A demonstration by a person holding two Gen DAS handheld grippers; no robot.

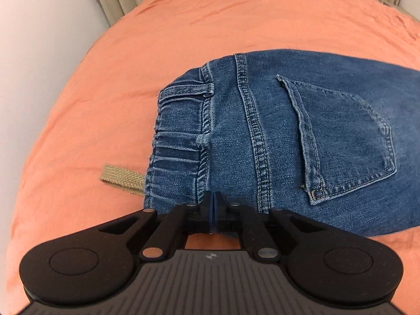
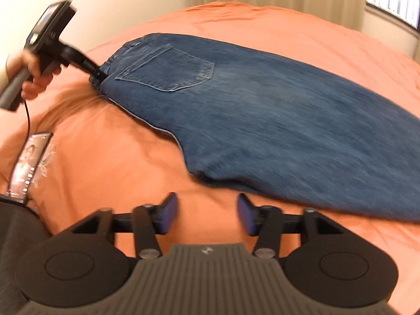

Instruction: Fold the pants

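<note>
- Blue denim pants (image 2: 262, 110), halved lengthwise with back pocket up, lie on the orange-sheeted bed (image 2: 118, 157); long axis runs 10 to 4 o'clock in the right wrist view.
- Left claw (image 1: 214, 210) clenched on the waistband edge.
- Right claw (image 2: 207, 216) released, empty, nearest the crotch bulge at 1 o'clock; legs trail toward 3.
- No containers visible.
</note>
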